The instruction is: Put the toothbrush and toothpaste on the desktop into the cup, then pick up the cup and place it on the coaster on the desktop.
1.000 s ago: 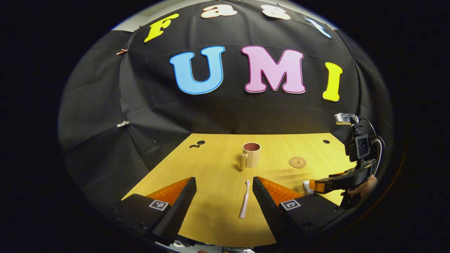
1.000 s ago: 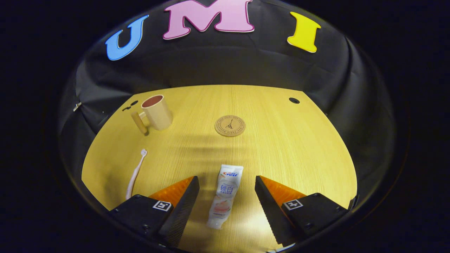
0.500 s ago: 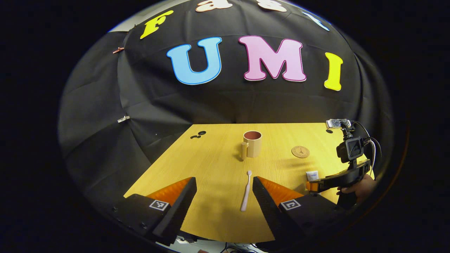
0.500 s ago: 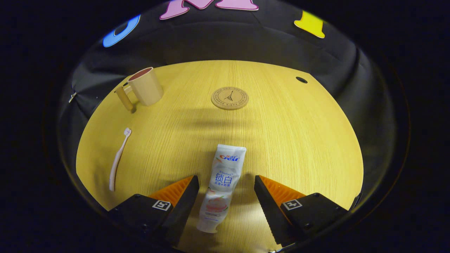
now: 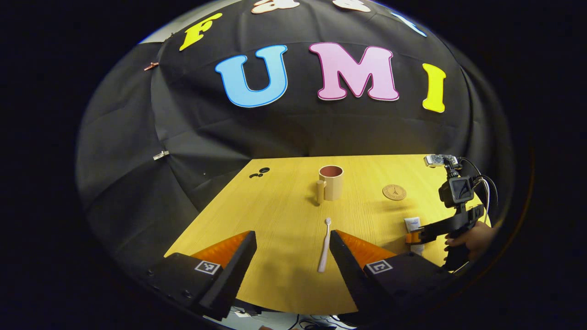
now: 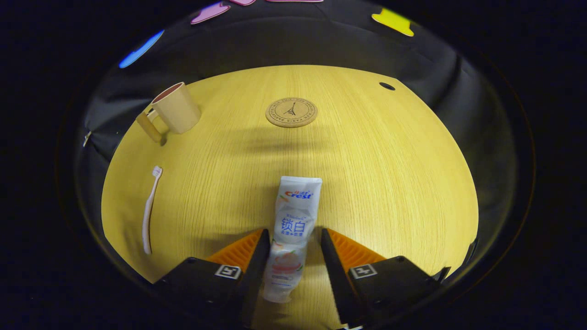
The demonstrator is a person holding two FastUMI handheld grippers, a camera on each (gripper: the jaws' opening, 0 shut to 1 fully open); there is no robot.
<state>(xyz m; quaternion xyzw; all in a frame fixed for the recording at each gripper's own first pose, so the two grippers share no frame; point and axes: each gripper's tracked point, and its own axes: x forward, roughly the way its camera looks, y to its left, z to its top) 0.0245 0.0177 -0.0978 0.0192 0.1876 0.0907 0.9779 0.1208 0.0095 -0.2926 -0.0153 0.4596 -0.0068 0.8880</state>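
- Yellow wooden desktop (image 6: 390, 174): cup (image 6: 176, 109) far left, coaster (image 6: 291, 112) centre.
- Right gripper (image 6: 290, 240): fingers narrowed around flat toothpaste tube (image 6: 293, 229), contact uncertain; risk: soft tube buckling.
- Left gripper (image 5: 290, 245): fingers wide beside toothbrush (image 5: 324, 245).

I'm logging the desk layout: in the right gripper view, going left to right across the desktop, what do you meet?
toothbrush → cup → toothpaste, lying between the right gripper fingers. The coaster's span overlaps the toothpaste's, so I leave it out.

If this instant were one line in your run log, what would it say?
right hand-held gripper: straddling toothpaste tube, grip unconfirmed | left hand-held gripper: open by toothbrush | cup: empty
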